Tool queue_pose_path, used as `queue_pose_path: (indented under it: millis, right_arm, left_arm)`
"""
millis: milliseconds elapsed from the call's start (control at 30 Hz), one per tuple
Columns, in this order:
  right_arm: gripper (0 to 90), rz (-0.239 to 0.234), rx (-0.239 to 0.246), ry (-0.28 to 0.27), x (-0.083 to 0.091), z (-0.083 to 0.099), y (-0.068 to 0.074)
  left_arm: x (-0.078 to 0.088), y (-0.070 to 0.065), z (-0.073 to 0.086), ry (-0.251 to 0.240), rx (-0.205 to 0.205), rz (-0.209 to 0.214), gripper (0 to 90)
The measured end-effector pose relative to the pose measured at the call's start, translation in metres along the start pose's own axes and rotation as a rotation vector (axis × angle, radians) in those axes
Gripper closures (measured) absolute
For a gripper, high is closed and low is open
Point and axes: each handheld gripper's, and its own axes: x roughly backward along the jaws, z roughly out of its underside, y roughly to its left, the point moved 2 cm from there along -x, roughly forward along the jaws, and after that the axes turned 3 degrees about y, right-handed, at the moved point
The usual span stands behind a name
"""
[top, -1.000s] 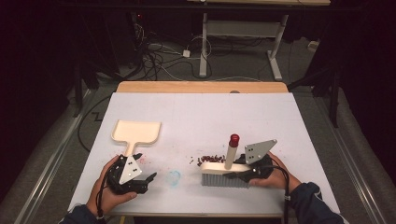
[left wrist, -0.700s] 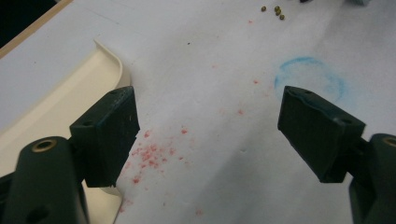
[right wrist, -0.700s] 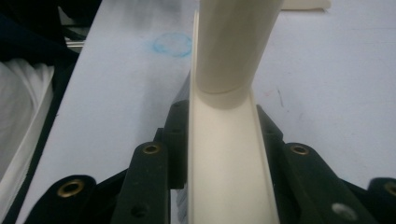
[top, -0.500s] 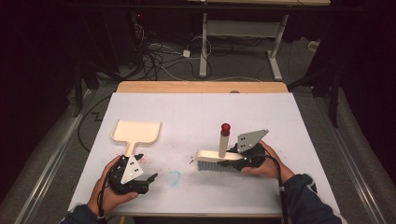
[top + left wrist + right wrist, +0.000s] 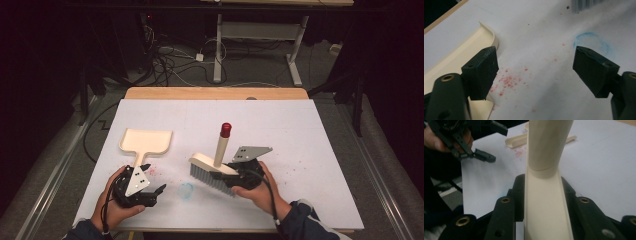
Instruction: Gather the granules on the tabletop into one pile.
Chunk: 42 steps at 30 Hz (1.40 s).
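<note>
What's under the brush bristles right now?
The brush, clamped in the right tongs, has its bristles on the white table cover. Pink crumbs lie near the dustpan; anything under the bristles is hidden.

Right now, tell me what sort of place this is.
Probably a lab or workshop recording bench: a white-covered table, loose cables on the floor behind, and an adjustable desk frame in a dark room.

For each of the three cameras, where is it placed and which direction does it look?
High view: above the person's side, looking forward and down on the table; both hands and claws show.
Left gripper view: on the left claw, looking at the dustpan and red crumbs; its open jaws show.
Right gripper view: on the right claw, along the brush it grips; the left claw also shows.
The gripper views share the dustpan and crumbs.
</note>
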Motion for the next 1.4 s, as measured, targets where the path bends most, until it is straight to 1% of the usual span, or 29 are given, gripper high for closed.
queue_pose_path:
  millis: [67,100,133,167,200,233,267,300,333,367,433,467,567,733,767,800,833,867,900,933,967,1033,1100,1133,1200,1267,1300,1333,1400]
  right_arm:
    - [67.1,0.010,-0.012,-0.006,-0.010,0.000,0.012]
    - [67.1,0.025,-0.026,-0.006,-0.015,0.000,0.017]
    - [67.1,0.064,-0.056,-0.006,-0.025,0.002,0.021]
    - [67.1,0.064,-0.056,-0.006,-0.025,0.002,0.021]
    - [67.1,0.100,-0.114,-0.001,-0.034,0.006,0.019]
    - [67.2,0.122,-0.138,0.009,-0.037,0.009,0.017]
    - [67.1,0.144,-0.157,-0.002,-0.038,0.011,0.013]
    - [67.1,0.144,-0.157,-0.002,-0.038,0.011,0.013]
    - [67.0,0.190,-0.183,0.004,-0.036,0.012,0.005]
    - [66.9,0.196,-0.210,0.009,-0.034,0.014,0.001]
    - [66.7,0.232,-0.239,0.012,-0.028,0.018,-0.007]
    - [66.7,0.232,-0.239,0.012,-0.028,0.018,-0.007]
    - [66.7,0.248,-0.291,0.016,-0.018,0.022,-0.016]
    - [66.9,0.273,-0.327,0.012,-0.002,0.029,-0.026]
    - [66.9,0.279,-0.324,0.008,0.000,0.030,-0.028]
    - [66.8,0.280,-0.330,0.009,0.002,0.031,-0.029]
    - [66.9,0.264,-0.346,0.009,0.006,0.033,-0.030]
    - [66.9,0.264,-0.346,0.009,0.006,0.033,-0.030]
    - [67.0,0.269,-0.332,0.010,0.008,0.034,-0.030]
    - [67.0,0.268,-0.342,0.011,0.010,0.033,-0.028]
    - [67.1,0.260,-0.336,0.007,0.012,0.033,-0.028]
    - [67.1,0.265,-0.326,-0.002,0.016,0.032,-0.027]
    - [67.2,0.249,-0.332,-0.009,0.021,0.030,-0.027]
    - [67.2,0.247,-0.313,-0.030,0.026,0.028,-0.028]
    - [67.1,0.239,-0.308,-0.035,0.029,0.027,-0.028]
    - [67.1,0.259,-0.279,-0.056,0.039,0.023,-0.027]
    - [67.1,0.259,-0.279,-0.056,0.039,0.023,-0.027]
    - [67.1,0.302,-0.229,-0.069,0.048,0.022,-0.028]
    - [67.1,0.387,-0.162,-0.071,0.057,0.022,-0.028]
  left_arm:
    - [0.000,0.000,0.000,-0.001,0.000,0.002,19.7]
    - [0.000,0.000,0.000,-0.001,0.001,0.002,19.7]
    - [0.000,0.000,0.000,-0.001,0.003,0.001,19.7]
    - [0.000,0.000,0.000,-0.002,0.004,0.002,19.7]
    - [0.000,0.000,0.000,-0.002,0.006,0.004,19.7]
    - [0.000,0.000,0.000,-0.003,0.004,0.003,19.7]
    - [0.000,0.000,0.000,-0.003,0.003,0.005,19.7]
    - [0.000,0.000,0.000,-0.003,0.003,0.005,19.7]
    - [0.000,-0.001,0.000,-0.002,0.002,0.006,19.7]
    - [0.000,-0.001,0.001,-0.001,0.002,0.008,19.7]
    - [-0.001,-0.001,0.001,0.001,0.001,0.010,19.7]
    - [-0.001,-0.002,0.001,0.002,-0.001,0.012,19.7]
    - [-0.002,-0.003,0.000,0.008,-0.007,0.016,19.7]
    - [-0.002,-0.003,0.000,0.011,-0.007,0.019,19.7]
    - [-0.003,-0.003,0.000,0.011,-0.007,0.020,19.7]
    - [-0.003,-0.003,0.000,0.011,-0.009,0.021,19.7]
    - [-0.003,-0.004,0.000,0.012,-0.010,0.022,19.7]
    - [-0.003,-0.004,0.000,0.013,-0.012,0.022,19.7]
    - [-0.003,-0.004,0.000,0.016,-0.015,0.022,19.7]
    - [-0.003,-0.004,0.000,0.016,-0.016,0.023,19.7]
    - [-0.003,-0.004,0.000,0.016,-0.016,0.023,19.7]
    - [-0.003,-0.004,0.000,0.016,-0.016,0.024,19.7]
    - [-0.003,-0.004,0.000,0.016,-0.017,0.024,19.7]
    - [-0.003,-0.004,0.000,0.016,-0.018,0.024,19.7]
    - [-0.002,-0.004,0.000,0.017,-0.020,0.025,19.7]
    - [-0.002,-0.004,0.000,0.017,-0.021,0.025,19.7]
    - [-0.002,-0.004,0.000,0.017,-0.021,0.025,19.7]
    - [-0.002,-0.004,0.000,0.018,-0.021,0.025,19.7]
    - [-0.002,-0.004,0.000,0.019,-0.021,0.024,19.7]
